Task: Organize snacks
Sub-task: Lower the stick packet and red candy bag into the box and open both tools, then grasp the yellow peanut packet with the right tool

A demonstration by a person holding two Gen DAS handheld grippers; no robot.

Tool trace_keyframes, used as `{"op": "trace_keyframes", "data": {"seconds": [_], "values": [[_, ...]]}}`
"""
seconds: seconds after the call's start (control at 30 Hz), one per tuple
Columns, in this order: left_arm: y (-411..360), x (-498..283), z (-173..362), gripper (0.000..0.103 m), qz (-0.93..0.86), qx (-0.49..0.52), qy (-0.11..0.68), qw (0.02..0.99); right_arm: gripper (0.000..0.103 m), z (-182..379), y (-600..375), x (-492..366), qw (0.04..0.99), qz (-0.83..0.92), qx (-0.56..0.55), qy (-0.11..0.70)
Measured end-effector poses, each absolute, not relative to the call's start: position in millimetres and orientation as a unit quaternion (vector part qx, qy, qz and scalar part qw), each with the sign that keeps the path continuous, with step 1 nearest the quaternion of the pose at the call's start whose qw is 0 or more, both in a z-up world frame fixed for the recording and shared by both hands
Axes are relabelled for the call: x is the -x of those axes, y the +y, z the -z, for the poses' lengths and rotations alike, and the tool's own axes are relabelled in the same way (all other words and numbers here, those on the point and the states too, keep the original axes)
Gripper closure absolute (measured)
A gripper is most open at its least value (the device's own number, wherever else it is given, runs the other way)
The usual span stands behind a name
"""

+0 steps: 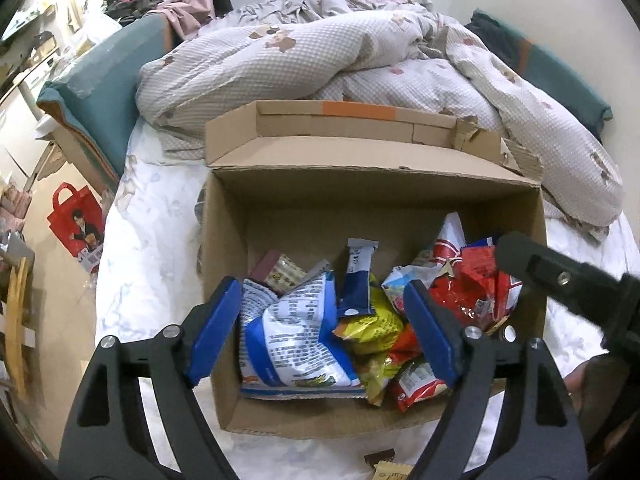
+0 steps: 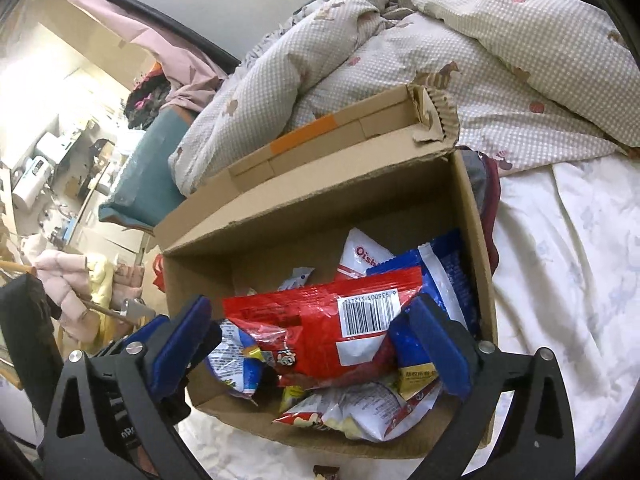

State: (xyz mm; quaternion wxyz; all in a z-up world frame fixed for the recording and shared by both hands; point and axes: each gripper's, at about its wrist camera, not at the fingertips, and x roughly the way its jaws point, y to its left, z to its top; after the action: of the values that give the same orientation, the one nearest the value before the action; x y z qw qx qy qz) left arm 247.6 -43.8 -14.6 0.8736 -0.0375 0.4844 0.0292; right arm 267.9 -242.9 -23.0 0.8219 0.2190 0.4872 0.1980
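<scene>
Here, both claws hang spread and empty over a cardboard box (image 1: 224,248) on the bed, the left gripper (image 1: 326,330) above a blue-and-white bag (image 1: 292,332), the right gripper (image 2: 310,344) above a red packet (image 2: 320,328), apparently choosing what to sort.

A cardboard box (image 1: 280,216) sits on the bed (image 1: 152,240), its open flap (image 1: 340,148) lying back toward a rumpled duvet (image 1: 360,64) at twelve o'clock. Inside, snack packets (image 1: 296,332) are heaped against the near wall (the six o'clock side), leaving the far floor of the box bare. Two small packets (image 1: 380,458) lie on the bed just outside the box at six o'clock, and a tote bag (image 1: 78,224) stands on the floor at nine o'clock, beside the bed.
</scene>
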Motion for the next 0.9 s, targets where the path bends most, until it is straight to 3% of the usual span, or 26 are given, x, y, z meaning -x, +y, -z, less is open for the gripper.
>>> {"op": "trace_keyframes", "data": {"seconds": [0.9], "values": [[17,-150,5,0.022,-0.026,0.05,0.479,0.876,0.001,0,-254,-175,0.848,-0.165,-0.153,0.48]]}}
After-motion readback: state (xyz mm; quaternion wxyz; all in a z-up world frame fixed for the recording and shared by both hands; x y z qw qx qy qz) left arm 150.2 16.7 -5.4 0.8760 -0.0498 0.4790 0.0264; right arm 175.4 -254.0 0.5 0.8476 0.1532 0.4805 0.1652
